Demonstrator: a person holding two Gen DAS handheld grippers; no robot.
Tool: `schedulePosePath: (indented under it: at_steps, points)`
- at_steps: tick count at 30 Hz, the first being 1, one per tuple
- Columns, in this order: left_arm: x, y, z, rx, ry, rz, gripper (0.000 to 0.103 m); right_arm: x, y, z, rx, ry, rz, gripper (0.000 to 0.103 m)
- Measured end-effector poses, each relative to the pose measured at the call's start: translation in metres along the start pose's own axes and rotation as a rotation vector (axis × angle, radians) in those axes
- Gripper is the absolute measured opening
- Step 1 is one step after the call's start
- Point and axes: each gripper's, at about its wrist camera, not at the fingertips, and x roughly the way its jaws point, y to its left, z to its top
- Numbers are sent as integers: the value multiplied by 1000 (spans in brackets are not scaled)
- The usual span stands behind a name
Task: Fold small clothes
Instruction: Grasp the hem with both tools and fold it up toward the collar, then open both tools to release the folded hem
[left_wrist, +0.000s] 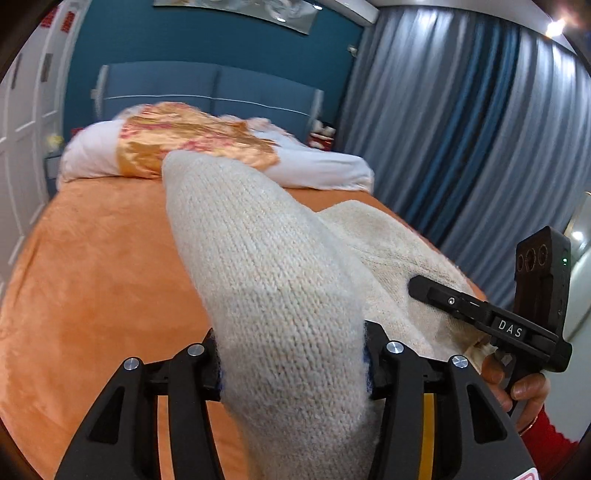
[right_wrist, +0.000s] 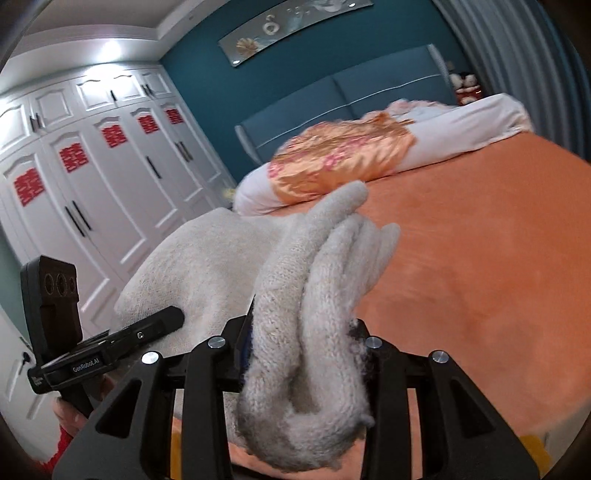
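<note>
Two tools lift a cream knit sweater (left_wrist: 273, 280) above an orange bed (left_wrist: 92, 266). The left tool (left_wrist: 291, 365) is clenched on a broad fold of the knit; the right tool (right_wrist: 303, 354) is clamped on a thick bunch of several gathered layers. Part of the sweater (right_wrist: 207, 266) hangs or rests between them, low over the bed's near edge.

The risk, by these views, lies in the uneven grips: the right's bulky wad could shed a layer, and pulling the tools apart could stretch the loose knit or skew the fold. The sweater looks soft, fuzzy and thick, coarse-ribbed, rumpled rather than flat. A folded quilt (left_wrist: 199, 140) lies near the blue headboard (right_wrist: 351, 99).
</note>
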Motion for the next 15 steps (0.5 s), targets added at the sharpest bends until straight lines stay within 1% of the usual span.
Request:
schedulePosePath:
  at_steps: [2,3,4,5,6,7,8,9,10,11,12,13,14,15]
  points:
    - [20,32,-10,-30,47,52,58,42,-9,-12,20,66,-33,41]
    - [37,55,-22,-67,97,77,62,68,-18,-21,48,129,-51,44]
    - [52,73,-34,-94,138,98,63,99,-33,-40,98,217,-87,44]
    - [69,93,-52,-133,194,137,63,113,-43,-55,124,269,-125,44]
    - [86,113,-76,-168,274,211,62,125,-52,-73,143,311,-181,44]
    - [92,125,-92,-181,319,272,55,128,-58,-84,151,332,-215,44]
    - [93,132,-107,-183,343,317,55,127,-62,-98,164,354,-229,44]
    - [87,135,-120,-190,334,321,55,123,-63,-105,173,361,-223,44]
    - [79,135,-126,-209,317,310,55,118,-64,-110,177,366,-220,44]
    - [70,135,-129,-240,291,285,55,113,-65,-111,169,369,-226,44]
    - [64,136,-129,-265,266,264,58,113,-65,-107,164,369,-230,45]
    - [59,138,-126,-293,236,241,58,114,-66,-102,162,366,-231,50]
    - [63,139,-128,-308,225,230,60,119,-67,-94,171,358,-228,54]
    - [65,145,-121,-343,209,208,64,124,-67,-88,186,350,-220,58]
